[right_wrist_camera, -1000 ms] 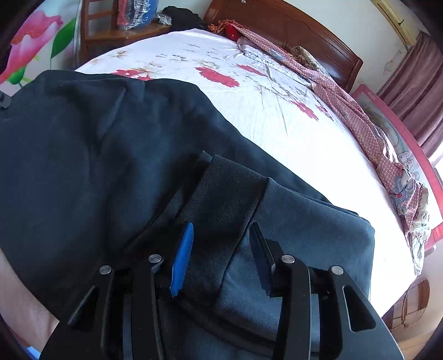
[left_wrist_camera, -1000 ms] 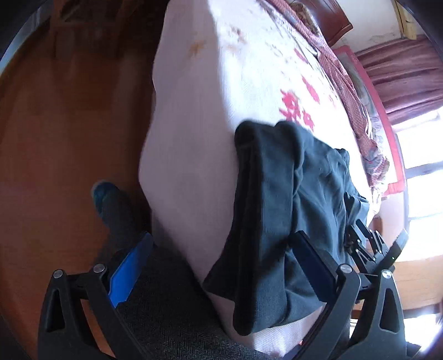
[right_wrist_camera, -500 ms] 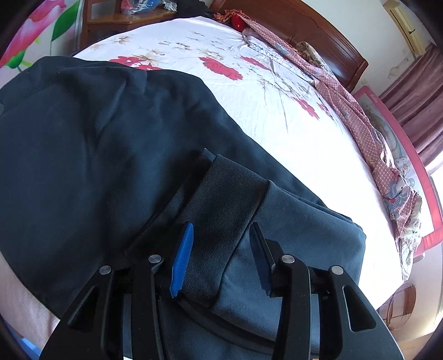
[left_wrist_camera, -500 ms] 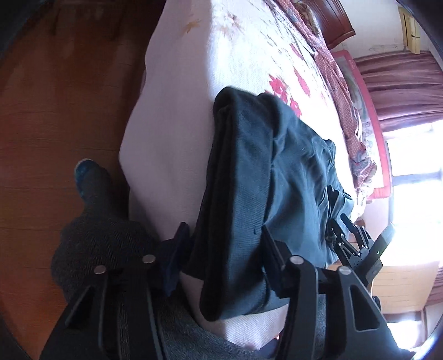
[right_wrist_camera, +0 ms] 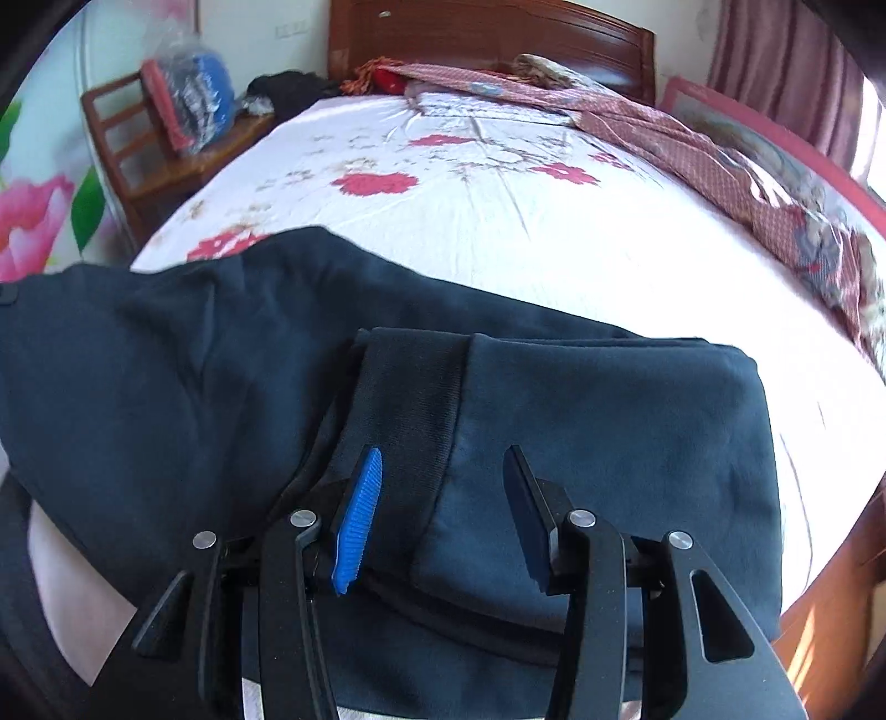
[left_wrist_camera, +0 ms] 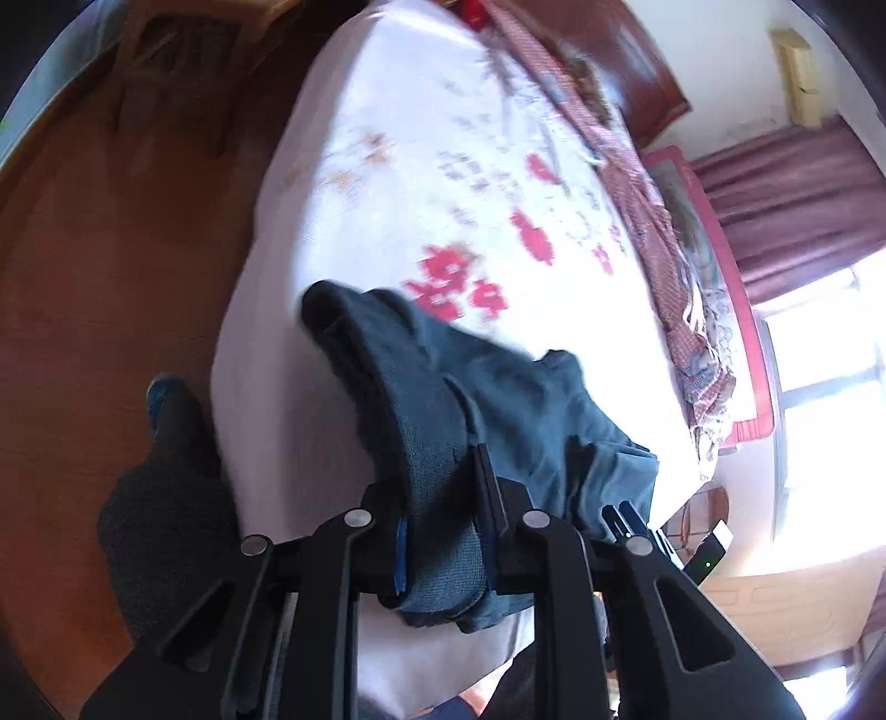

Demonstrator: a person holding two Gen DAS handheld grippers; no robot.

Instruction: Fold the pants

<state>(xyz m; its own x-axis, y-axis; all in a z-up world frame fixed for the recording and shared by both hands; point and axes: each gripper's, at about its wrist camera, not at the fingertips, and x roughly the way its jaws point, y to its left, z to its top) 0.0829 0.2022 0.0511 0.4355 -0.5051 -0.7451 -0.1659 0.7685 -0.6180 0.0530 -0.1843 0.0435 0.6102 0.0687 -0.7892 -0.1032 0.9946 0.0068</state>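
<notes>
Pants (left_wrist_camera: 498, 410), dark navy, clamped at the ribbed band by the left gripper (left_wrist_camera: 443, 531): cloth bunched thick between the two fingers, blue pad just showing on the left finger (left_wrist_camera: 400, 559), black right finger (left_wrist_camera: 490, 498) pressed against the fabric. Raised off the mattress edge at that end, trailing away in a slack fold toward the right gripper's black frame (left_wrist_camera: 637, 526) at the lower right of the left view.

Right gripper (right_wrist_camera: 443, 509) standing apart, jaws set at a middling gap around the ribbed cuff (right_wrist_camera: 410, 410), blue ridged pad (right_wrist_camera: 360, 520) on one side and dark pad (right_wrist_camera: 526, 509) on the other, neither visibly biting; cloth lying between and beneath them. Cannot tell whether any fabric is pinched lower down.

Spread across the near edge of the bed (right_wrist_camera: 554, 232), partly folded, cuff lying on top of the wider dark panel. White sheet with red flowers (right_wrist_camera: 376, 183) beyond. Red patterned quilt (right_wrist_camera: 692, 160) heaped along the far right side, wooden headboard (right_wrist_camera: 487, 39) behind. Wooden chair (right_wrist_camera: 144, 149) with a bag of clothes at the far left. Maroon curtains (left_wrist_camera: 792, 194) by a bright window. Reddish wood floor (left_wrist_camera: 111, 277) below the left gripper, with a grey trouser leg and blue-toed foot (left_wrist_camera: 160, 399) beside the mattress.
</notes>
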